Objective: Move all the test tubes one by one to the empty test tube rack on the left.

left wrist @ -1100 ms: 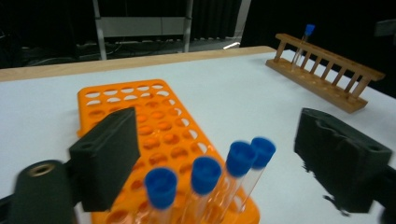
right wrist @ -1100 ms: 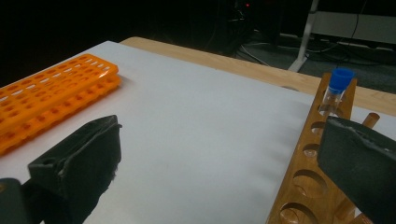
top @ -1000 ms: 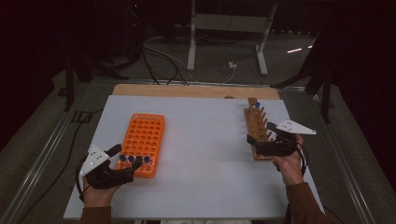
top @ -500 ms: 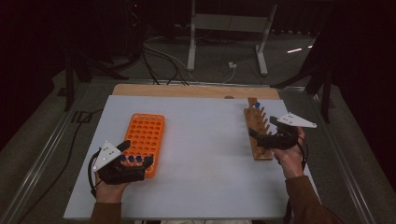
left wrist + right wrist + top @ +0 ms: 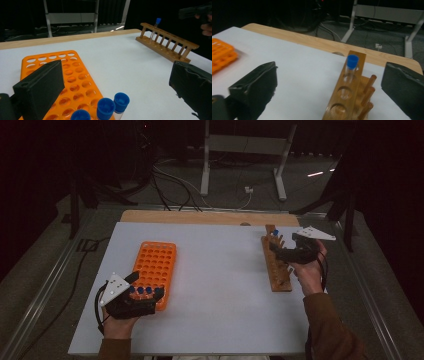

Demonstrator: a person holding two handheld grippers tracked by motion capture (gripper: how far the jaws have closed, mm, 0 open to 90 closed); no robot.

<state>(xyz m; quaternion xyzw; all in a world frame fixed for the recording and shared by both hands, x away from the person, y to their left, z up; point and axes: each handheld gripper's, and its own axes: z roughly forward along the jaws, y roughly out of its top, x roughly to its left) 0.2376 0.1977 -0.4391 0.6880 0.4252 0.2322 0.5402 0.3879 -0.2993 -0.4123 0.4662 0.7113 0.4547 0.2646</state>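
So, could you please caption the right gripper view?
Open right gripper facing a blue-capped tube in a wooden rack.

So the table (image 5: 220, 285) has a white top with a strip of bare wood along the far edge. Sitting right on it: an orange tube rack (image 5: 152, 270) on the left (three blue-capped tubes in its near row) and a wooden tube rack (image 5: 276, 270) on the right, well apart.
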